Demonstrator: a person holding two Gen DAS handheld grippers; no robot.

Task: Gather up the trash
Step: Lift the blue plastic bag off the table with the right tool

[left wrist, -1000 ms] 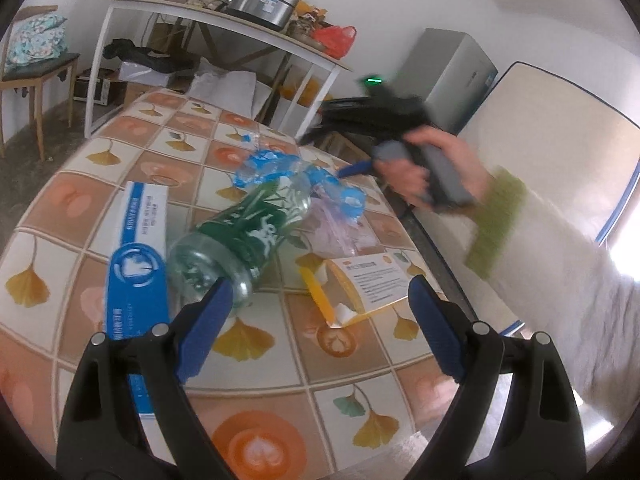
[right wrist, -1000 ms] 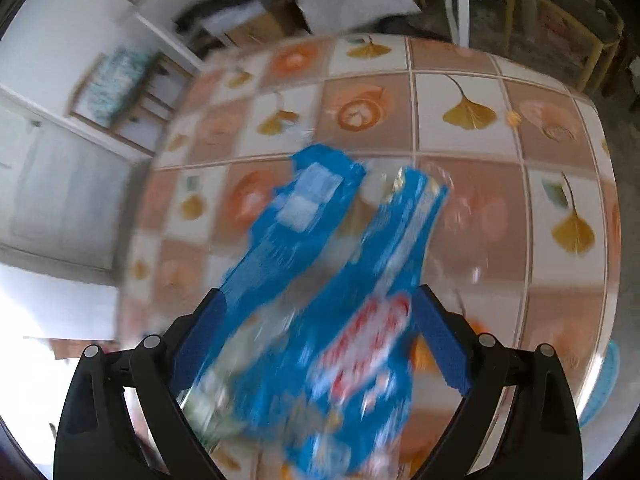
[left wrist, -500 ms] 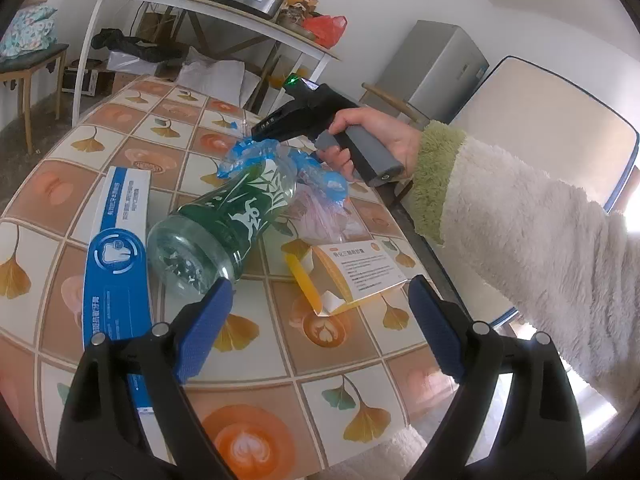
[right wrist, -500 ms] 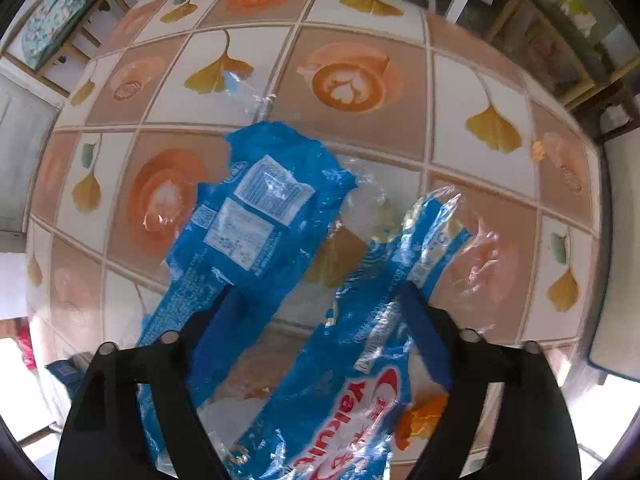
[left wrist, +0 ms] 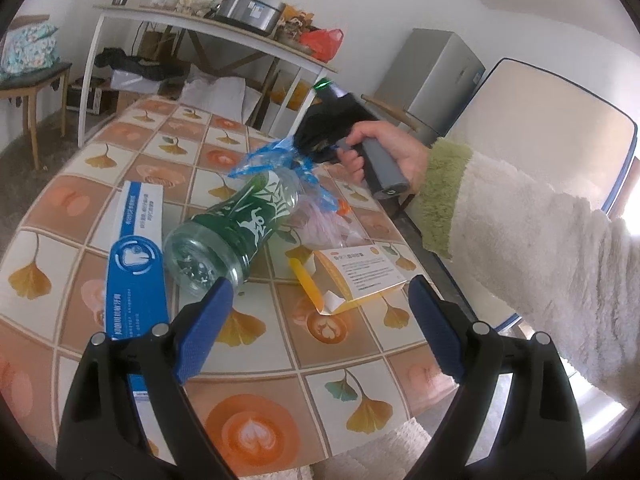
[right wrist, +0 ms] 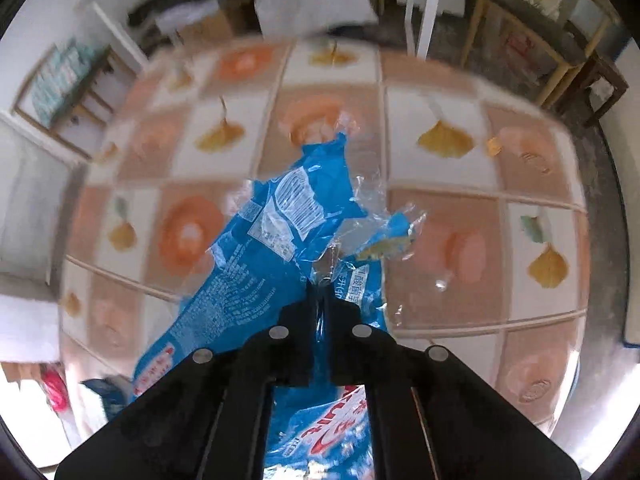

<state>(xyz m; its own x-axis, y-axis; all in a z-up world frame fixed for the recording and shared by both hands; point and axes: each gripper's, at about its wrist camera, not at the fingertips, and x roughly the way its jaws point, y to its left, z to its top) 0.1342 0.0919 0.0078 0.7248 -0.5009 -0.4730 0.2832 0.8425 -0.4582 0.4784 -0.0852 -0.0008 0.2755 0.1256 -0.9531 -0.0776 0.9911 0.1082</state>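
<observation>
My right gripper [right wrist: 320,304] is shut on a crumpled blue plastic wrapper [right wrist: 276,240] and holds it just above the tiled table; it also shows in the left wrist view [left wrist: 316,148], with the wrapper [left wrist: 272,158] hanging from it. My left gripper [left wrist: 316,320] is open and empty over the table's near edge. A green plastic bottle [left wrist: 236,224] lies on its side just ahead of its left finger. A blue and white toothpaste box [left wrist: 134,256] lies to the left. A yellow carton [left wrist: 360,272] lies to the right.
A clear pinkish plastic bag [left wrist: 324,220] lies behind the bottle. The patterned table [left wrist: 256,432] drops off at the right. A white shelf table [left wrist: 208,32] with pots stands behind, a grey cabinet [left wrist: 432,76] and a mattress [left wrist: 540,152] at the right.
My right gripper has come down on the blue wrapper, shut on it and lifted it a little. My left gripper has stayed open and nearly still.
</observation>
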